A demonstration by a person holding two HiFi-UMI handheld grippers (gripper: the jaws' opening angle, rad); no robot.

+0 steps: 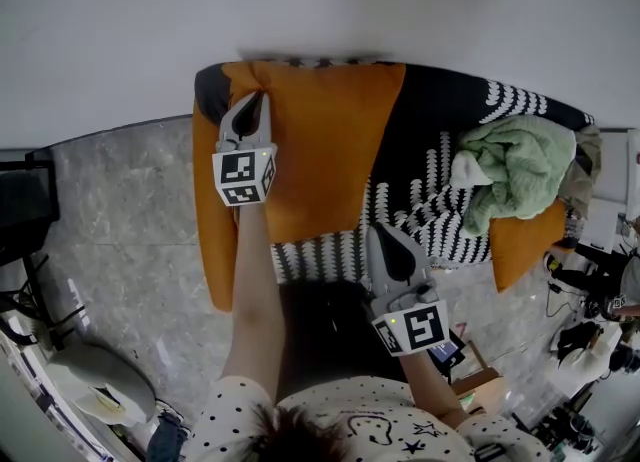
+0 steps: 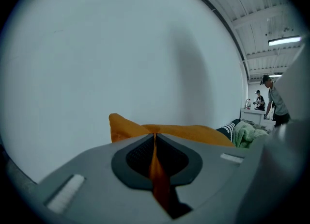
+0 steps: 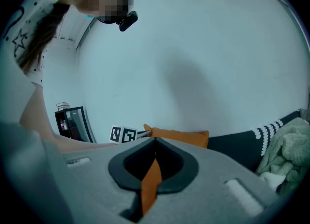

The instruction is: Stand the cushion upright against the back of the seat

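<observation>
Wall [image 1: 320, 10] close behind seat [image 1: 430, 140]; green blanket [image 1: 515, 175] blocks its right end; floor [image 1: 120, 210] at left open.

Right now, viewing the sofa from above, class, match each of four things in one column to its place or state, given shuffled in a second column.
Things:
1. left gripper
2. right gripper
3. green blanket
4. orange cushion

Places or states:
a. heaped at the right end of the sofa
b. shut on the cushion's near corner
c. on the sofa's left half, gripped in two places
d. shut on the cushion's far edge, by the wall

Pairs: 1-d, 2-b, 3-a, 4-c.
</observation>
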